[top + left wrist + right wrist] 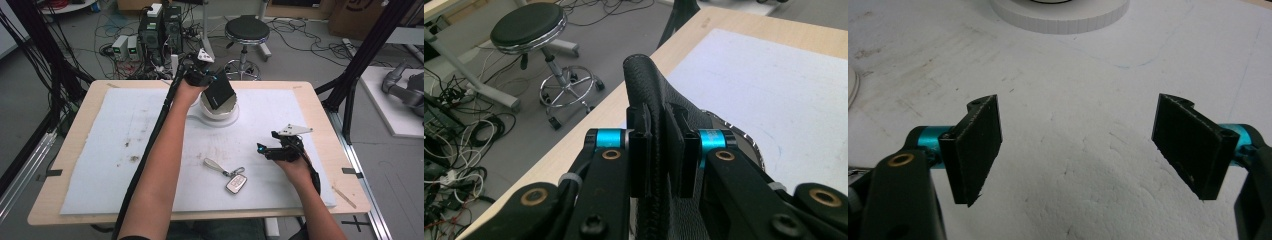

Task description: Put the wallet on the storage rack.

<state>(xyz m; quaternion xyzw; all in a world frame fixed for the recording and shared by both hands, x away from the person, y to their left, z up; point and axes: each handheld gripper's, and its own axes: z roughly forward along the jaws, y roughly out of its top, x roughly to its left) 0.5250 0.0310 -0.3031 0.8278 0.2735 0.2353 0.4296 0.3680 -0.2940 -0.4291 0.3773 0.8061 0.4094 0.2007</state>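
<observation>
White foam sheeting covers the wooden table point(320, 102) I am working over, with a cabled lab floor and a round stool point(246, 31) beyond its far edge.

Nearest me, my right claw point(266, 149) rests low over the sheet point(1063, 175) with its jaws spread wide and nothing between the pads. A car key fob point(236, 183) on a pale strap lies just to that claw's left and a little nearer me, untouched.

Farther out, my left claw point(214, 82) is clenched on a black leather wallet point(649, 90); in the left gripper view its pads point(640, 150) pinch the stitched edge from both sides. The wallet hangs directly under and ahead of the claw, over a white bowl point(231, 106) that sits on a round white base point(220, 120).

My reading is that the pick-up is done and the carry has about arrived. Whether the wallet's lower corner already touches inside the bowl I cannot tell. What remains is to lower it, let go and draw the claw clear; the fob may follow.

The wallet is tilted, one corner down toward the bowl. Its long axis runs along the claw's reach, away from the jaws, with the rounded spine end pointing toward the table's far edge.
</observation>
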